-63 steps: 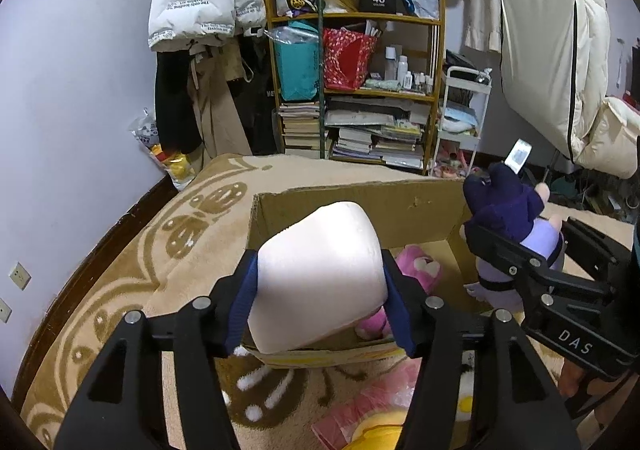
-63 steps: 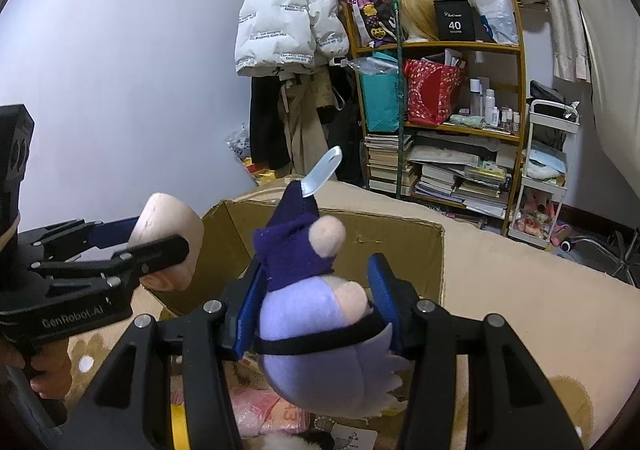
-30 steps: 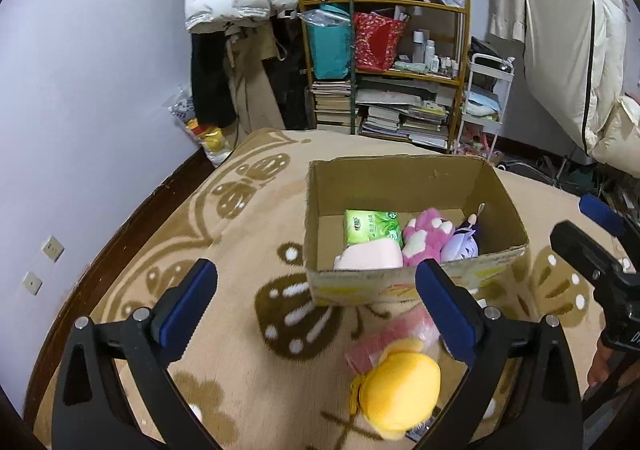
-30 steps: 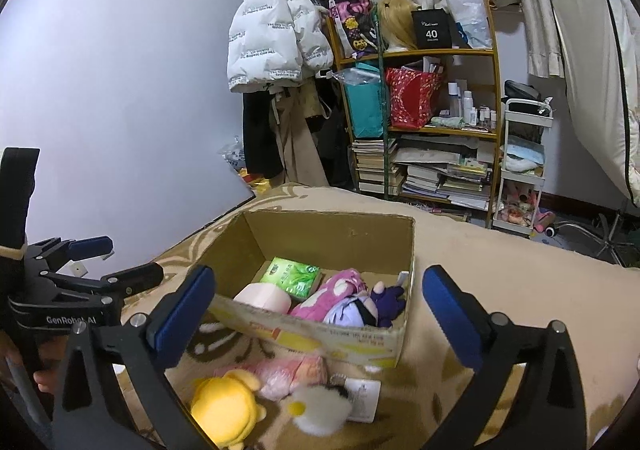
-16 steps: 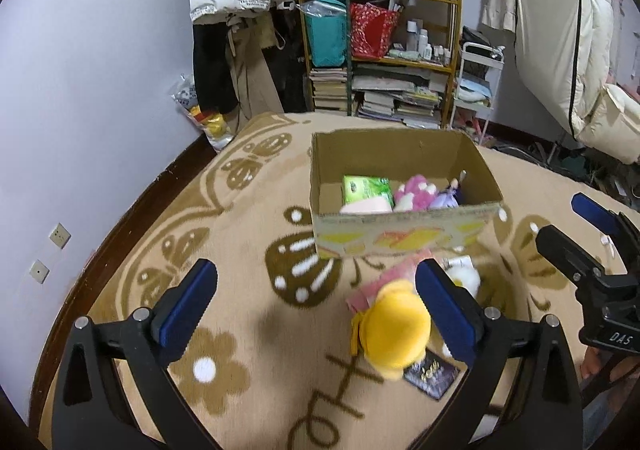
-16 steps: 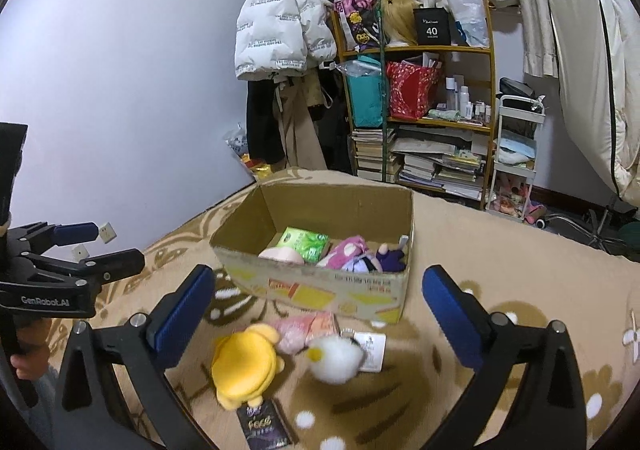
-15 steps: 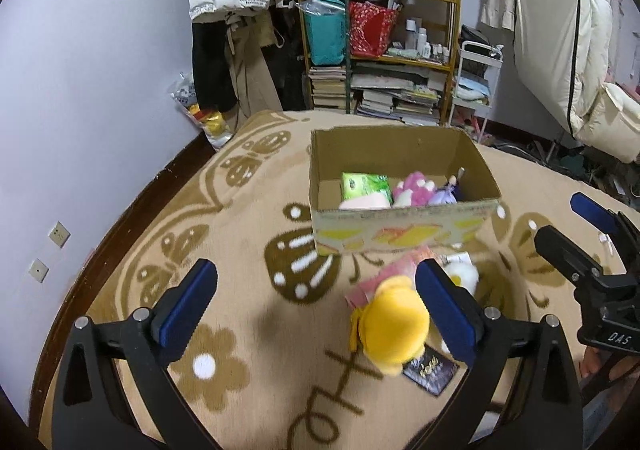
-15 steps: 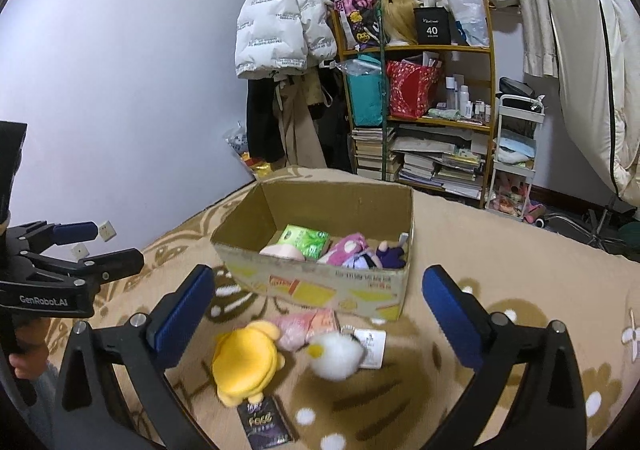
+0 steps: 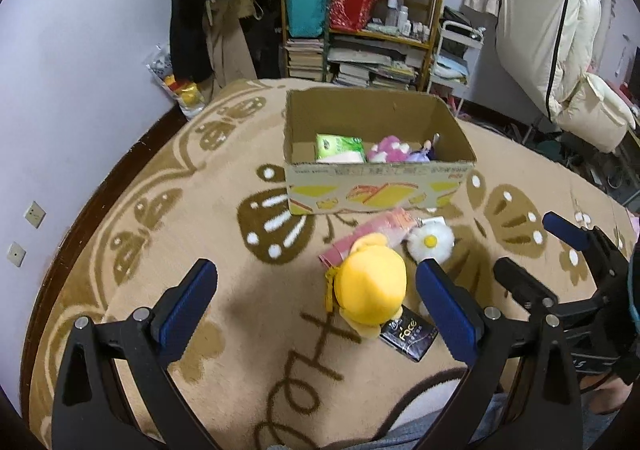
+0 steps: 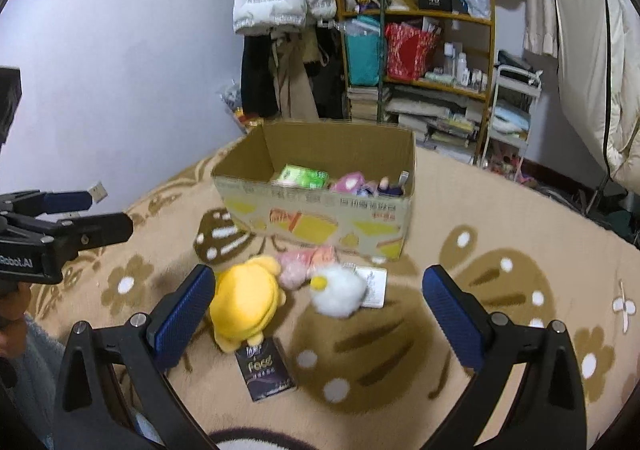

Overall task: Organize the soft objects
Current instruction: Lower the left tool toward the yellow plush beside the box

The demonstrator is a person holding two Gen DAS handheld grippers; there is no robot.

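I see both my left gripper (image 9: 316, 302) and right gripper (image 10: 316, 310) with jaws spread wide, gripping nothing. The cardboard box (image 9: 376, 190) sits on the rug, holding a green pack and pink and purple plush. Just in front of the box lie the yellow plush (image 9: 372, 286), a white fluffy flower (image 10: 338, 290) and a pink toy.

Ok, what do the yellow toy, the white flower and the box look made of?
Yellow toy: smooth short plush, probably stuffed; rounded, matte, seamed. White flower: long fluffy pile, edges fuzzy, yellow centre. Box: brown corrugated cardboard, printed yellow front, matte.
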